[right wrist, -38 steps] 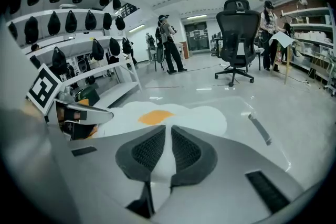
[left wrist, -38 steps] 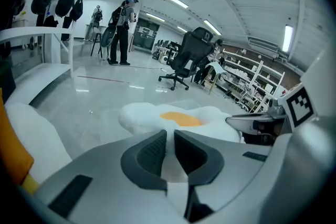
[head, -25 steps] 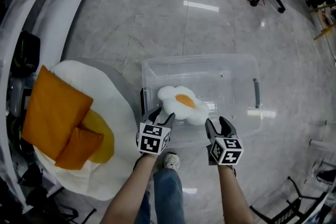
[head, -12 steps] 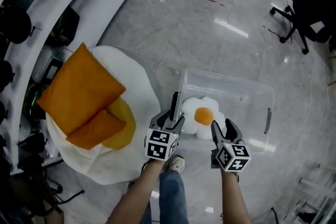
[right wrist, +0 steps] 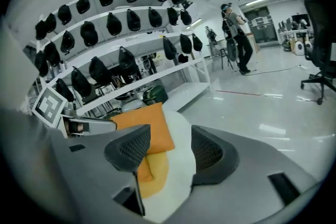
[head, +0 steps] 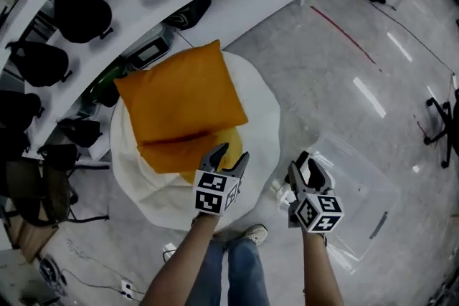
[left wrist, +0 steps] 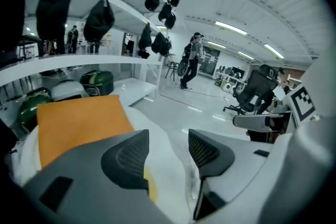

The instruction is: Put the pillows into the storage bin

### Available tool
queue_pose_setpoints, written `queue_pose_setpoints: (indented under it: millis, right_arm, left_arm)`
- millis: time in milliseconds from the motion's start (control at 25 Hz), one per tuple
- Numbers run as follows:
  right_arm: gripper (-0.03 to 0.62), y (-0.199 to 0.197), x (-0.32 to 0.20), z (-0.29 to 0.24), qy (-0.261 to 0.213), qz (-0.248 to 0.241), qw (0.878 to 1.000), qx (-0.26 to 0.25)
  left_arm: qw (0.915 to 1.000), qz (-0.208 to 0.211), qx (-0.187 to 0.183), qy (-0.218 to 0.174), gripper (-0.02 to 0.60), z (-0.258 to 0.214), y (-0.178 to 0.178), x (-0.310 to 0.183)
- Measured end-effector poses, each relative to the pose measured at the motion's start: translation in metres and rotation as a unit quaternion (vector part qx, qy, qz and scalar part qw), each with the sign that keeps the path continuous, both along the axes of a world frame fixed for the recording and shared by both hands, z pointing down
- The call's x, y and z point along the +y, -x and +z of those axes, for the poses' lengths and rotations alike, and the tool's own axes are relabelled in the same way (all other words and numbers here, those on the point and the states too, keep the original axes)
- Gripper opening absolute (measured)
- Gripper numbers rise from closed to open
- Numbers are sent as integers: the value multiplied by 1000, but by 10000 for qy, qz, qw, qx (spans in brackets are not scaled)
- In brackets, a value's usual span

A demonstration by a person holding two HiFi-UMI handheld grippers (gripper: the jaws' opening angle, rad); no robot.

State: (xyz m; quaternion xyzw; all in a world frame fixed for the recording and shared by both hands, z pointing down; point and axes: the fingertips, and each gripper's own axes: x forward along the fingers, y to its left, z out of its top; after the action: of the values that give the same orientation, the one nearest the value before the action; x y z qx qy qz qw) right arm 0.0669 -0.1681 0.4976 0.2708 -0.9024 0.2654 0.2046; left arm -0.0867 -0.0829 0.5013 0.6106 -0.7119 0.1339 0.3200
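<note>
Head view — 2 orange pillows (head: 183,93) lie just beyond left claw (head: 231,153); right claw (head: 300,163) alongside, both released.

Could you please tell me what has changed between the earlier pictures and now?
The left gripper and right gripper swung from the clear storage bin toward the pile at their left. They now face the large orange pillow and the small orange pillow on the fried-egg cushion. Nothing was taken or let go: both pairs of jaws stay apart and empty, and the pile lies as before.
</note>
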Motion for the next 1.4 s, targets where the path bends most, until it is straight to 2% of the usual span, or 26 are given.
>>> queue_pose_setpoints:
  millis: [280, 400, 520, 760, 1080, 1280, 1400]
  right_arm:
    - [236, 146, 80, 3, 13, -1232, 9923, -140]
    - [236, 191, 111, 13, 58, -1658, 9861, -74]
    - [242, 220, 140, 29, 113, -2037, 9789, 58]
    - [261, 245, 175, 77, 208, -2450, 9687, 339]
    - [306, 262, 190, 185, 269, -2714, 9592, 743]
    - [401, 264, 190, 258, 416, -2831, 9542, 873]
    - [463, 265, 191, 278, 722, -2775, 9562, 587]
  left_arm:
    - [9932, -1096, -317, 220, 238, -6, 135, 136]
    - [9878, -1469, -337, 391, 248, 2, 170, 191]
    - [9822, -1786, -286, 504, 258, 15, 190, 234]
    - [9734, -2208, -108, 601, 286, 61, 212, 286]
    - [9721, -2209, 17, 792, 311, 176, 248, 311]
    - [9753, -2029, 172, 852, 324, 252, 268, 321]
    - [9793, -1904, 424, 534, 339, 274, 272, 325]
